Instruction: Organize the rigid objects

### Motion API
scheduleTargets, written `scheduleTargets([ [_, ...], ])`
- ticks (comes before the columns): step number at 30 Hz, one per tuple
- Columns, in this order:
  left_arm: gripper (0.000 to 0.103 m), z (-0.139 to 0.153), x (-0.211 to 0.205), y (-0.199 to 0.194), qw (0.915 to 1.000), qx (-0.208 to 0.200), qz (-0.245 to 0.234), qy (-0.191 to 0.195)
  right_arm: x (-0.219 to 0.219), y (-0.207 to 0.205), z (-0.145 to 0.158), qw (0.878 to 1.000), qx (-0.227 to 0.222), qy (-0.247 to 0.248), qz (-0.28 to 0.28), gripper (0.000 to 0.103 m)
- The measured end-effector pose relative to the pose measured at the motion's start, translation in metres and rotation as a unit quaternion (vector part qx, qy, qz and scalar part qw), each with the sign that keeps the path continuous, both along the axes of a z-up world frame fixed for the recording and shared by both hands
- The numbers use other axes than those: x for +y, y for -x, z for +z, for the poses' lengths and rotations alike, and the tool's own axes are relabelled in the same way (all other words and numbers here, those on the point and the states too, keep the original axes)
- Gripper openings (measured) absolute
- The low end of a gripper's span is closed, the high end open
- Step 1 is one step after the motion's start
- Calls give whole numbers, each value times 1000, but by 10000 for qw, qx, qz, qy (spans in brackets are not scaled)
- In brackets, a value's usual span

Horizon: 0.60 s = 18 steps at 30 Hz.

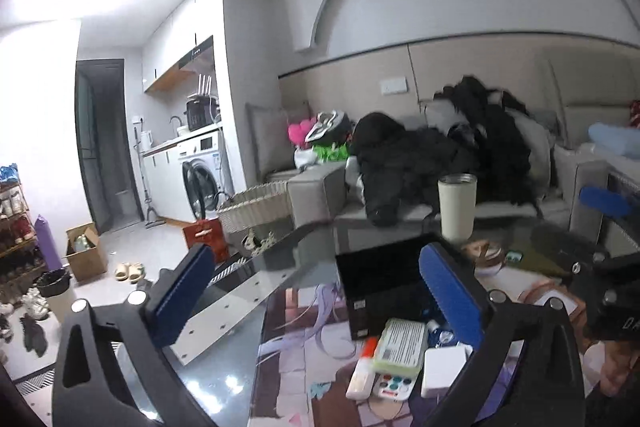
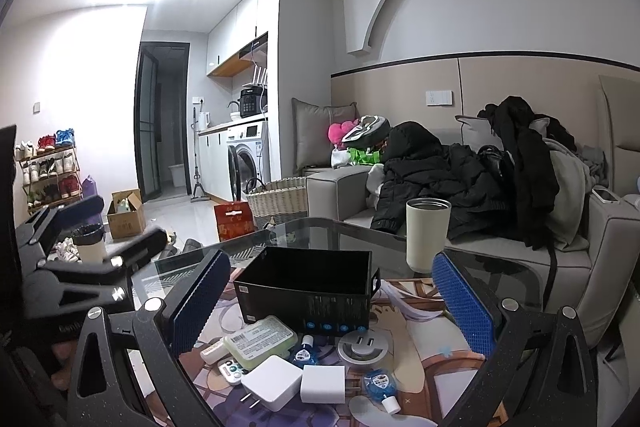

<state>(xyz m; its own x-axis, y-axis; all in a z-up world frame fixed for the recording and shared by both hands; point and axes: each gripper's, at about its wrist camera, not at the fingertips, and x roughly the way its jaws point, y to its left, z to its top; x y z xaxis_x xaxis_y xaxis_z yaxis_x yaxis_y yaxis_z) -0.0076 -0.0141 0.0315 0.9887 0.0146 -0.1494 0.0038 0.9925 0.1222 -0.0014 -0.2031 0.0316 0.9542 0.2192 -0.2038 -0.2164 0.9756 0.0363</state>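
A black open bin (image 2: pixel 308 291) (image 1: pixel 380 283) stands on a glass table with a printed mat. In front of it lie a green-rimmed case (image 2: pixel 260 341) (image 1: pixel 400 343), a small remote (image 2: pixel 232 371) (image 1: pixel 392 385), two white chargers (image 2: pixel 272 381) (image 2: pixel 322 383), a round grey adapter (image 2: pixel 362 347), two blue bottles (image 2: pixel 304 351) (image 2: pixel 380 387) and a white tube (image 1: pixel 362 367). My right gripper (image 2: pixel 332 303) is open and empty, above these items. My left gripper (image 1: pixel 320 291) is open and empty, at the table's left edge; it also shows in the right wrist view (image 2: pixel 116 231).
A cream tumbler (image 2: pixel 426 235) (image 1: pixel 456 207) stands on the glass behind the bin. A sofa (image 2: pixel 500 251) piled with dark clothes is behind the table. A wicker basket (image 2: pixel 276 203), a red bag (image 2: pixel 234 219) and a cardboard box (image 2: pixel 126 215) sit on the floor left.
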Motion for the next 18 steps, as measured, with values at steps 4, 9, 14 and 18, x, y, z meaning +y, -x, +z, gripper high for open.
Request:
scheduleTargets([
  [4,103,-5,-3,-5,9995,290,9,-159,0,-1,0,10000,7,-1,-3,103],
  [9,103,-7,-1,1,9980,373,-506,63,1,-1,1,10000,-5,43,0,103],
  [14,103,-5,2,5,9963,308,-761,239,1,-1,1,10000,-65,73,4,103],
  [18,103,-5,5,2,9960,334,-758,338,1,-1,1,10000,-72,42,-3,103],
])
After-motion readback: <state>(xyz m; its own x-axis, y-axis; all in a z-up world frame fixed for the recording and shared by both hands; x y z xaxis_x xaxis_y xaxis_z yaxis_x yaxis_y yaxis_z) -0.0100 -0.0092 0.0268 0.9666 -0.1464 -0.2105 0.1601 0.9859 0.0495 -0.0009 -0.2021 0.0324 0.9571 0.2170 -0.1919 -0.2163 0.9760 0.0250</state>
